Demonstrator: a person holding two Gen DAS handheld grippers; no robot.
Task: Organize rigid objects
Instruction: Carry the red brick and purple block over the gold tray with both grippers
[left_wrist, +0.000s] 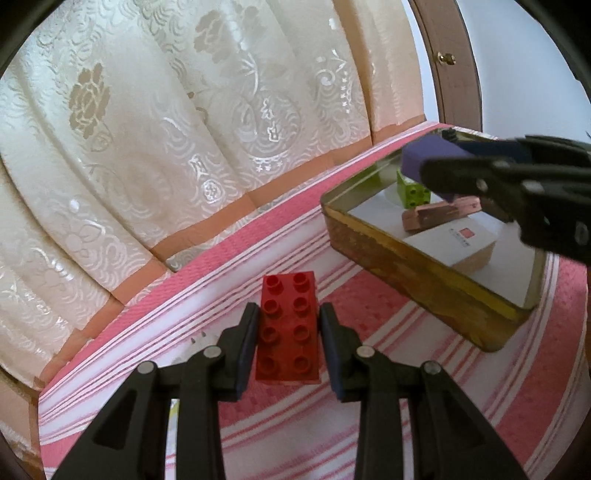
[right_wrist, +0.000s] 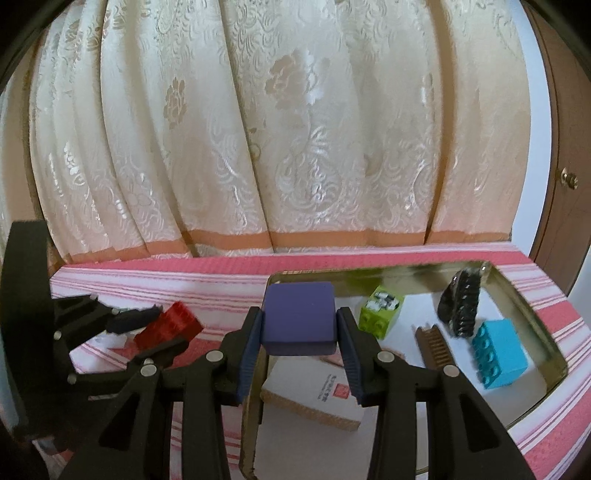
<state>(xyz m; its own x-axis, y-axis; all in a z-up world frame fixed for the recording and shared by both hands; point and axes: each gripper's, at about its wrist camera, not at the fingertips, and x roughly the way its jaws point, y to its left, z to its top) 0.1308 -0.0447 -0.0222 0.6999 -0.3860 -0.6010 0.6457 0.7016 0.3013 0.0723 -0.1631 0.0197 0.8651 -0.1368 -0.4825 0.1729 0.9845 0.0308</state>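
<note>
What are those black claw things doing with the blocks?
A person is tidying blocks into a metal tin. The left gripper is shut on a red brick over the striped cloth. The right gripper holds a purple block above the tin, where a green brick and blue brick already sit.

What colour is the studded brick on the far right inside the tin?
Light blue brick, clearest in the right wrist view.

We see left gripper (left_wrist: 289, 334), right gripper (right_wrist: 300, 338): black plastic linkage arms, silver round rivets, dark blue ribbed pads (right_wrist: 248, 354).
</note>
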